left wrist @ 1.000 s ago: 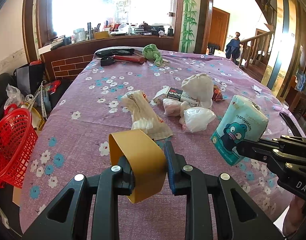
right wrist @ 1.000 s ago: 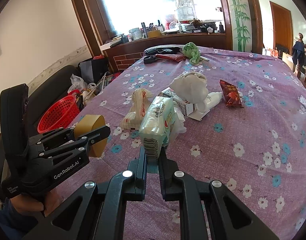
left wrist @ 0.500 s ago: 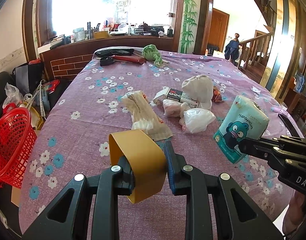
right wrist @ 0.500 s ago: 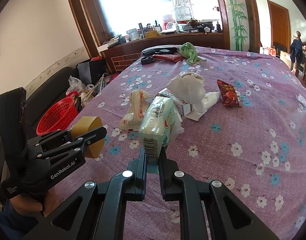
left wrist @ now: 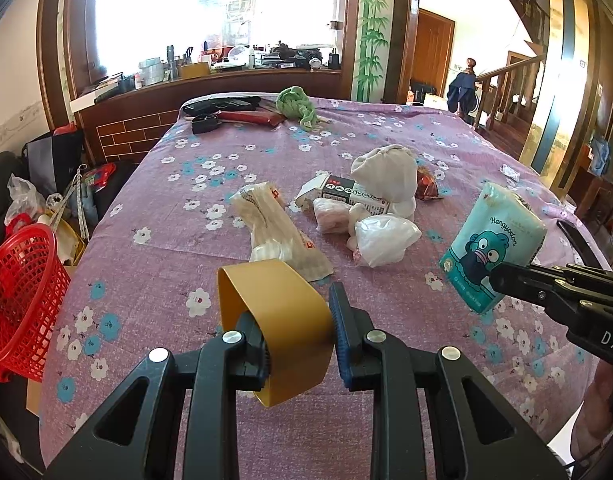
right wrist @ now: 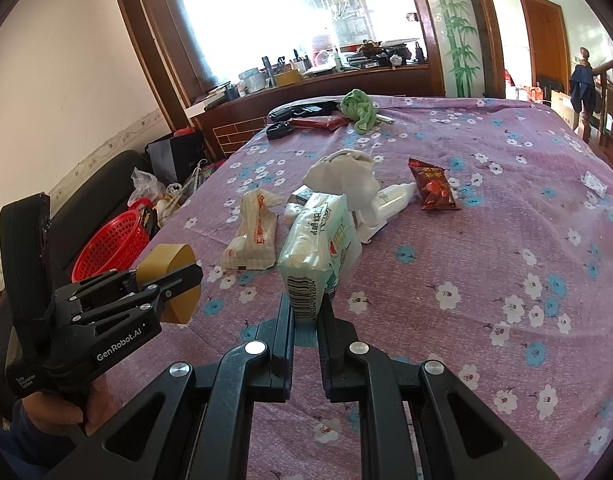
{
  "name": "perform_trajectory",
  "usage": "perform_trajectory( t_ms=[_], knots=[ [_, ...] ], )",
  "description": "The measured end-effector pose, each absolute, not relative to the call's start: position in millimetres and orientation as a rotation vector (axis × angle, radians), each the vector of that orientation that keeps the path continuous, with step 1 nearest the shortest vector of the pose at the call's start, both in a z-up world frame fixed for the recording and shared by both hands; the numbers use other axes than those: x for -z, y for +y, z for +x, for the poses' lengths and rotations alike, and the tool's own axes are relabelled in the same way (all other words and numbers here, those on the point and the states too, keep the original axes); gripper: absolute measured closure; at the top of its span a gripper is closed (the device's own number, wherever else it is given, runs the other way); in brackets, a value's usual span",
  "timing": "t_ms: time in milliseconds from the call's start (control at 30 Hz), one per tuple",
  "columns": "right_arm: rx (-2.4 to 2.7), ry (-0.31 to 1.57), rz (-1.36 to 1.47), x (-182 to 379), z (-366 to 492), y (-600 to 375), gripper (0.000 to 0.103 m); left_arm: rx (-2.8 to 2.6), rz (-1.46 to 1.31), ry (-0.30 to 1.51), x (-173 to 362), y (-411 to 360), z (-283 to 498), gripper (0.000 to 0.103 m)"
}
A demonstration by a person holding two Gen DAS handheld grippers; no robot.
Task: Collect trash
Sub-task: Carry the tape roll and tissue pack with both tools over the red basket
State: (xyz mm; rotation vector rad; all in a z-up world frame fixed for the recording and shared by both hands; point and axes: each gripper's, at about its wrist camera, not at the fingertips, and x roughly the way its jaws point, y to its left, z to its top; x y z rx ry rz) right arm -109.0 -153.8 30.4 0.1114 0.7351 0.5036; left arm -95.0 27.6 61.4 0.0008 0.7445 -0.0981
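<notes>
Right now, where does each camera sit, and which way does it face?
Left wrist: on the left gripper, which holds a tape roll; faces down the table; right gripper at right.
Right wrist: on the right gripper, which pinches a tissue pack; left gripper and hand at left.
Shared: red basket.

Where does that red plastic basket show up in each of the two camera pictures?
Left wrist view: red basket at the far left edge, beside the table.
Right wrist view: red basket left of centre, behind the left hand-held gripper.
Shared landmark: the green cloth at the table's far end.
</notes>
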Motion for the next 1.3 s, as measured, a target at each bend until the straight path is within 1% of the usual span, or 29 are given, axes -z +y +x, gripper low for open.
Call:
perform_trajectory(
  t_ms=[300, 667, 1000, 1300],
  knots=[
    [-0.513, 0.737, 0.119, -29.7, -108.0, -154.6, 0.092, 0.092, -0.005, 0.741, -63.5, 29.3, -94.1, 0.079],
    [-0.527, 0.739, 0.098, -37.6, -103.6, -142.1, 0.092, 0.050, -0.048, 0.714, -71.2, 58.4, -98.8, 0.079],
    [-0.614, 0.781, 0.076, -42.8, -89.7, -103.2, 0.091, -0.054, -0.112, 0.677, -83.0, 119.0, -109.1, 0.079],
    [-0.763, 0.813, -0.005, -55.8, -82.9, -27.0, 0.091, -0.182, -0.197, 0.649, -91.7, 197.7, -125.3, 0.079]
  ],
)
